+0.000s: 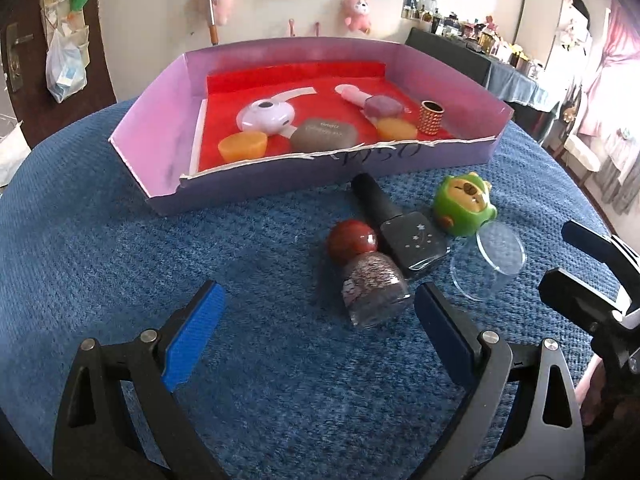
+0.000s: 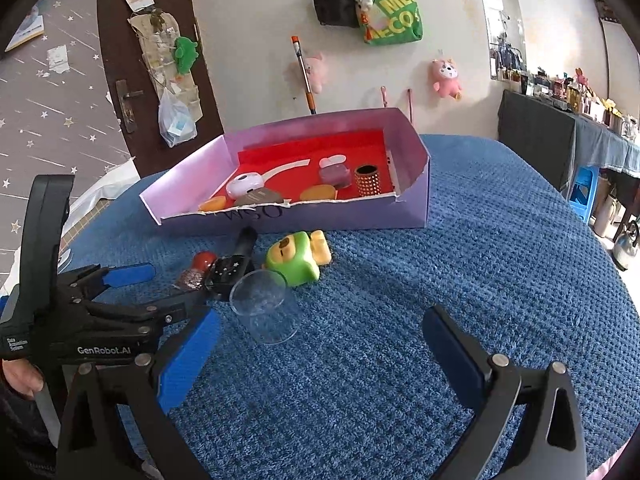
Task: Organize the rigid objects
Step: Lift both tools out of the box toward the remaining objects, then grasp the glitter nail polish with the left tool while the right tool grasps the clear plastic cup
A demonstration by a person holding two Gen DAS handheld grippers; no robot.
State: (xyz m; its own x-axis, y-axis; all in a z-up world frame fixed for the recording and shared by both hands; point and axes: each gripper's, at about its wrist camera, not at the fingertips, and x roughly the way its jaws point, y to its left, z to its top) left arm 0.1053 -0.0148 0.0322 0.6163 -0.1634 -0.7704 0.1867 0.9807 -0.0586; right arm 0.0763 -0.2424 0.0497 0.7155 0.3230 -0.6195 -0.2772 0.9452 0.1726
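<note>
Hovering low, left hand-held gripper agape

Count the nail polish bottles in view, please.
2, lying side by side on the blue cloth before the box: the red-capped glitter bottle and the black starred bottle. Others may hide inside the box.

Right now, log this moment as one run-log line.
left gripper: open, empty | right gripper: open, empty | outside purple box: two polish bottles, green toy, clear cup

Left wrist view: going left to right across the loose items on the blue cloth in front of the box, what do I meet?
Red-capped glitter polish bottle → black polish bottle → green toy → clear plastic cup.
</note>
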